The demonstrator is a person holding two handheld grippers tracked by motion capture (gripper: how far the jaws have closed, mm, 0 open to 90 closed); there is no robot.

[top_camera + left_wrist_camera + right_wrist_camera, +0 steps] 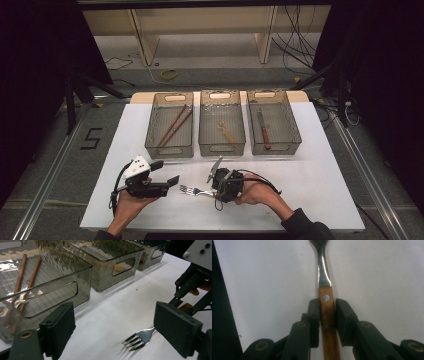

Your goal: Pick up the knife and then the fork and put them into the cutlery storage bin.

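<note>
A fork with a metal head and a wooden handle lies flat on the white table, tines pointing left. My right gripper comes at it from the right. In the right gripper view my right gripper has its pads against both sides of the fork at the wooden handle. My left gripper stands open just left of the tines, touching nothing. In the left gripper view the fork shows its tines on the table between my left gripper's wide-apart jaws.
Three clear smoky bins stand in a row at the back of the table. The left bin holds two brown chopsticks. The middle bin holds a light wooden utensil. The right bin holds a red-handled utensil.
</note>
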